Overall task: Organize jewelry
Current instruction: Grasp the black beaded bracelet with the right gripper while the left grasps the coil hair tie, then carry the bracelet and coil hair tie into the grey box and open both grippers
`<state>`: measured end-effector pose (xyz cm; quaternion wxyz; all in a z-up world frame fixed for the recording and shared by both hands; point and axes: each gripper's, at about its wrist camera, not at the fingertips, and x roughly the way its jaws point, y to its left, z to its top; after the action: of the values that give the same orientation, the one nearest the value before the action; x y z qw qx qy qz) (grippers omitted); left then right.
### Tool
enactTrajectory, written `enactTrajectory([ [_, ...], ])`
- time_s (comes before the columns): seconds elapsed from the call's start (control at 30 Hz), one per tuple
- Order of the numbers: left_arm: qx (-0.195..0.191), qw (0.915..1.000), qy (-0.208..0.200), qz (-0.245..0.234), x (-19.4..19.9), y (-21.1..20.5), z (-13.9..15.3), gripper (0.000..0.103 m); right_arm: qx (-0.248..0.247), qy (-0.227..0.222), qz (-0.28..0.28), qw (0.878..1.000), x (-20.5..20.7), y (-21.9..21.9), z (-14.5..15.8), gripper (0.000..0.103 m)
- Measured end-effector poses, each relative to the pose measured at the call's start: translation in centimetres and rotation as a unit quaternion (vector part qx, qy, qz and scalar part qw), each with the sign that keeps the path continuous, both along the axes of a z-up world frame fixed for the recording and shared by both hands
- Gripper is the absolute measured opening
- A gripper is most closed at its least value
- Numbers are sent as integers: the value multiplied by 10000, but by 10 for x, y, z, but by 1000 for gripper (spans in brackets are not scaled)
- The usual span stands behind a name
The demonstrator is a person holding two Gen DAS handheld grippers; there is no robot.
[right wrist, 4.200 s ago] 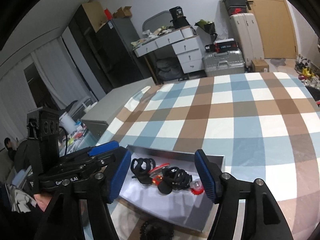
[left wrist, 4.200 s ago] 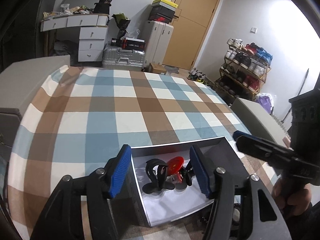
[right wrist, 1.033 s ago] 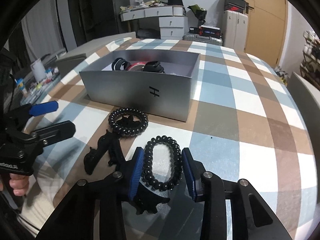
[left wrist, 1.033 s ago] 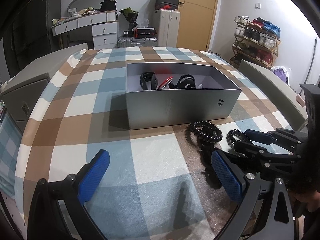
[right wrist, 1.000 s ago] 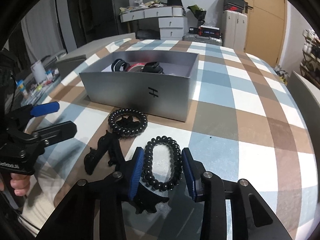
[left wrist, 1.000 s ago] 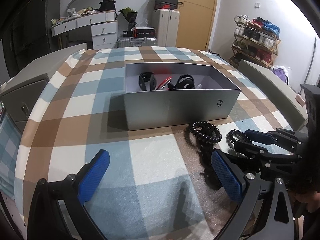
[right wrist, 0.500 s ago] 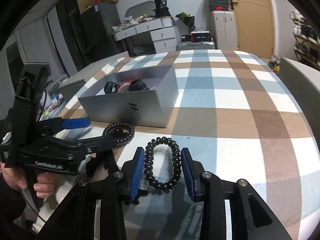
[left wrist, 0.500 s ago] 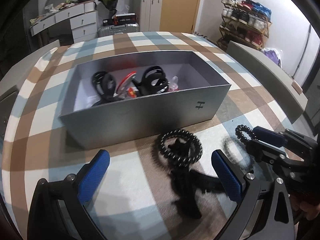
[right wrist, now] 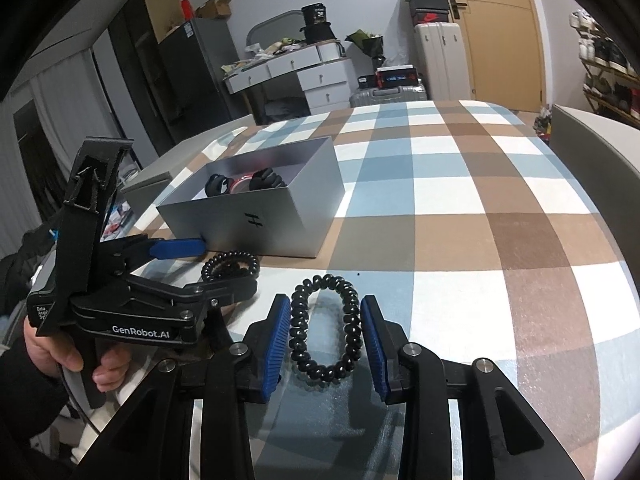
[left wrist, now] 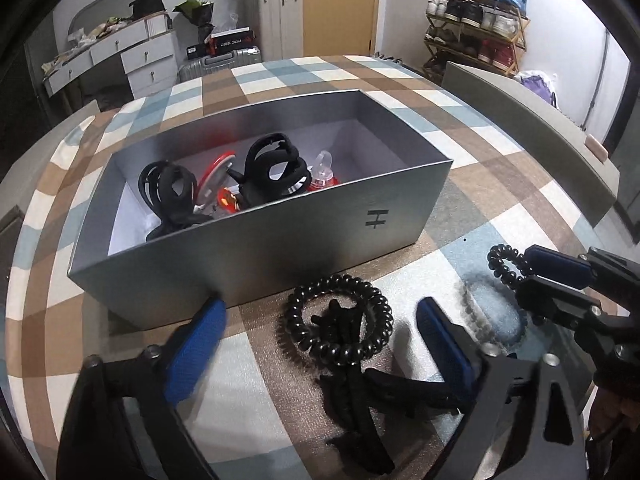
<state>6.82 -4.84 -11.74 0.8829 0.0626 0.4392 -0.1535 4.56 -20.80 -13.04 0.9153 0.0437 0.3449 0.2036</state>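
The right gripper [right wrist: 325, 342] clamps a black coil band [right wrist: 325, 330], lifted; the left gripper [left wrist: 320, 344] is closing around a second coil band [left wrist: 338, 322] on the cloth; centre it first, then carry both into the grey box [left wrist: 280, 236] beyond.

Even indoor light, soft shadows on the cloth, heavy fisheye bending, dark vignetted corners, slight motion blur

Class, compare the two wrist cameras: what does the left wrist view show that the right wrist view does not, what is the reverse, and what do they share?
Left wrist only: a black claw clip under the coil tie, and a shoe rack.
Right wrist only: the person's hand holding the left gripper, whose jaws are closing.
Both: the silver box, the loose coil tie, and the second coil tie held in the right gripper.
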Motion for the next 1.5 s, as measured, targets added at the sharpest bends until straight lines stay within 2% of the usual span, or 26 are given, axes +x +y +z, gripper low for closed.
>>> enactTrajectory([
  [0.13, 66, 10000, 61, -15, 3, -1, -1, 51, 10, -19, 4, 10000, 0, 0, 1, 35],
  [0.23, 44, 9999, 104, -69, 1, -1, -1, 46, 33, -29, -5, 10000, -2, -1, 2, 35],
  [0.37, -5, 9999, 93, -107, -5, 0, 1, 45, 44, 15, -3, 10000, -2, 0, 2, 35],
  [0.47, -209, 9996, 61, -162, -10, 4, 5, 45, 51, 7, 6, 10000, -2, 1, 5, 35],
  [0.5, -322, 9993, 11, -213, -14, 6, 7, 45, 53, -6, 10, 10000, -3, 2, 6, 35],
  [0.7, -439, 9985, -162, -283, -24, 9, 17, 44, 29, -75, 53, 10000, -4, 9, 12, 35],
  [0.97, -719, 9960, -495, -182, -33, 23, 41, 44, 161, -229, 126, 9995, -4, 14, 30, 35],
  [1.2, -895, 9932, -741, -40, -25, 40, 60, 44, 306, -436, 334, 9980, 2, 29, 52, 35],
  [1.5, -1023, 9901, -952, 87, 1, 56, 70, 44, 458, -636, 609, 9951, 34, 46, 73, 35],
])
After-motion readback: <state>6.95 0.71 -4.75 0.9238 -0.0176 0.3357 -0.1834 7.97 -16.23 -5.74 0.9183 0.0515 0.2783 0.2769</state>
